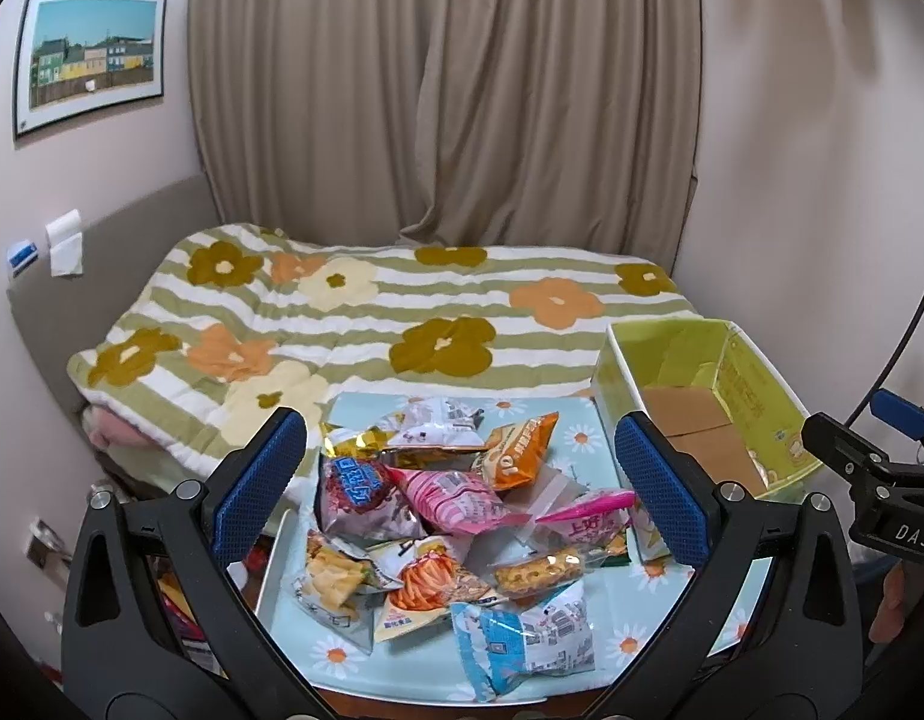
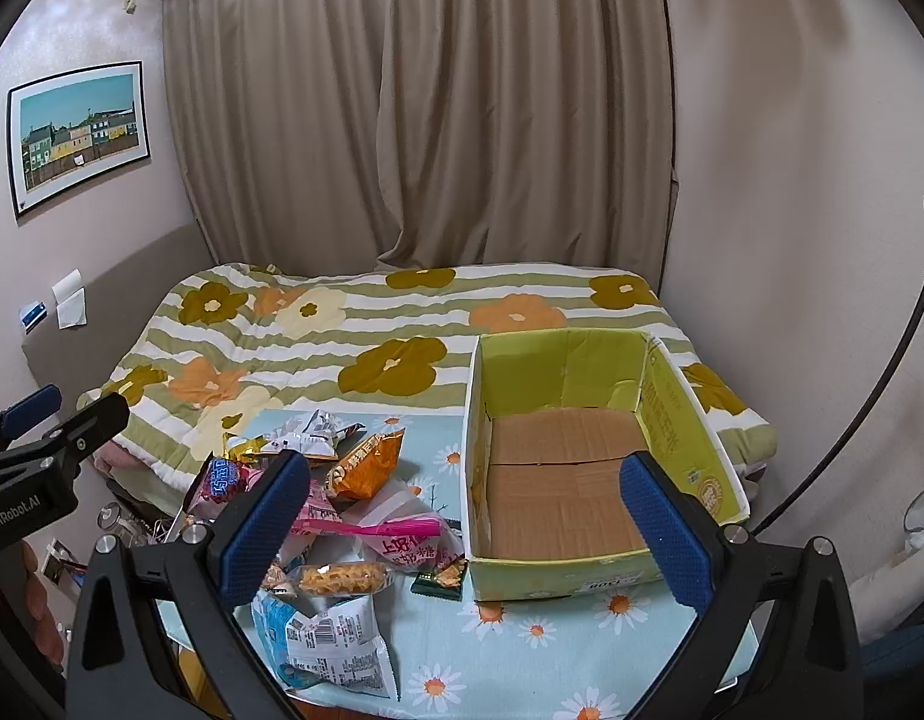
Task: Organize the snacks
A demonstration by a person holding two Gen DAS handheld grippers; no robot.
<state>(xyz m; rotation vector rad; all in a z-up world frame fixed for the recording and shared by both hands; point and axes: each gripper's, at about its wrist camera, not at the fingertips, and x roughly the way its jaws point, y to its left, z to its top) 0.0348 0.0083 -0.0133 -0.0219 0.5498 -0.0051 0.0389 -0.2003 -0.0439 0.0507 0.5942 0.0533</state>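
The left wrist view looks down on the snack pile (image 1: 444, 516) whole: a purple bag (image 1: 357, 489) and a pink bag (image 1: 462, 498) at its middle, an orange bag (image 1: 519, 450) behind, a carrot-print bag (image 1: 429, 591) and a blue-white bag (image 1: 522, 642) in front. The box (image 1: 756, 396) shows here only in part, at the right. The right wrist view shows the box (image 2: 558, 564) in full but cuts the pile (image 2: 342, 516) at its left side, behind a finger.

The left gripper (image 1: 456, 489) hangs over the pile, fingers wide, nothing between them. The right gripper (image 2: 462, 525) is also spread wide and empty, with the box's near left corner and the pile's right edge between its blue pads (image 2: 264, 525). Each view catches the other gripper at its edge.

The box has yellow-green walls and a brown cardboard floor; nothing lies on the floor that shows. All snacks sit outside it, on the table to its left, the nearest just beside its wall.

The table wears a pale blue daisy cloth (image 2: 522, 630). Behind it is a bed with a green-striped flower quilt (image 2: 354, 330), then beige curtains (image 2: 414, 108). A framed picture (image 1: 90, 54) of houses hangs on the left wall
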